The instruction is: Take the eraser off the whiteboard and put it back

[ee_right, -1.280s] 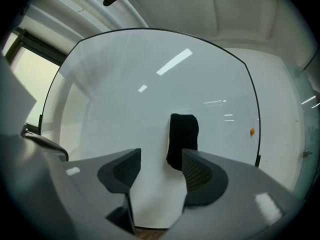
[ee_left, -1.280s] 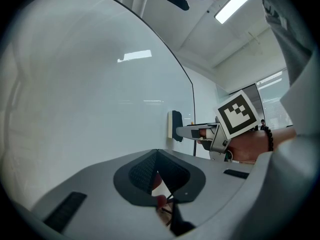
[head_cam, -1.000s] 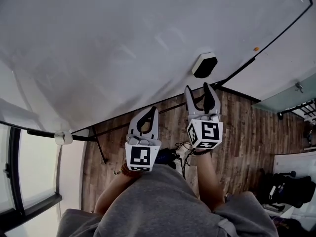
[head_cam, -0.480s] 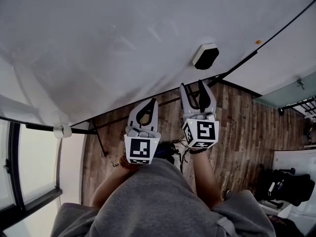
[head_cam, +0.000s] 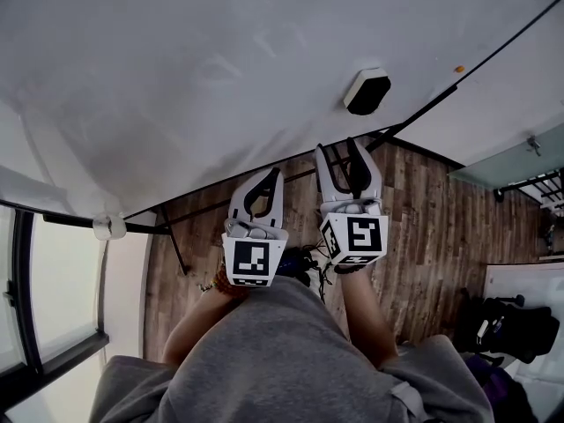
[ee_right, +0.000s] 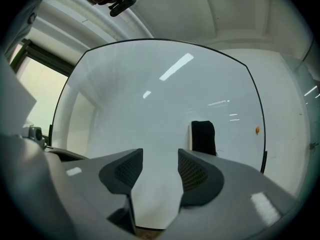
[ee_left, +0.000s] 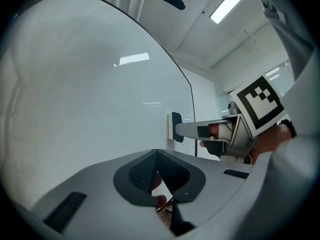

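Eraser (head_cam: 367, 92): black felt pad with a pale back, stuck on the whiteboard (head_cam: 176, 77) near its dark-framed lower edge, untouched. A small orange dot (head_cam: 458, 69) sits on the board to its right, well apart from it. Right hand-held gripper (head_cam: 338, 148): points at the board just below the eraser, short of it, no contact. In the right gripper view the jaws stand wide, having just been closing a little, with only bare board between them; the eraser shows above the right jaw's tip, off the line of the gap. Left hand-held gripper (head_cam: 275, 179): beside the right one and lower in the head view, jaw tips brought together on nothing. The left gripper view confirms the tips meet, and it sees the eraser edge-on against the board, just ahead of the right unit's tip. Both marker cubes face the head camera. Wood-plank floor (head_cam: 423, 227) lies under the board's lower edge.
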A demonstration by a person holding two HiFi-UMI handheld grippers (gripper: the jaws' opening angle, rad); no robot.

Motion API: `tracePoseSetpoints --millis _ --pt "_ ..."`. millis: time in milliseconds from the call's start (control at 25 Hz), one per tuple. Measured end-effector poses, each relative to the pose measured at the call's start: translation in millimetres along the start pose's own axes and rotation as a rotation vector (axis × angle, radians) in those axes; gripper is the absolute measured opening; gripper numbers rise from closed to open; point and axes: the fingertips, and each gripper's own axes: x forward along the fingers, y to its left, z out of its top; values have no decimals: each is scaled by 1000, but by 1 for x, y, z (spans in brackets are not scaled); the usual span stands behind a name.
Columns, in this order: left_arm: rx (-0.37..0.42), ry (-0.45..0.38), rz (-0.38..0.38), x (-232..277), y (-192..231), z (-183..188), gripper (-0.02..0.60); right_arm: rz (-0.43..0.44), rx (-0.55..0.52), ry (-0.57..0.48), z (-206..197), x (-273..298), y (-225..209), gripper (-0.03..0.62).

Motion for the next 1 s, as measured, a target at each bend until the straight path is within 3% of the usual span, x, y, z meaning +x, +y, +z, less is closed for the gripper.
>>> tracePoseSetpoints --millis 1000 --pt "12 -28 13 -21 -2 2 6 -34 -24 -48 2 -39 16 137"
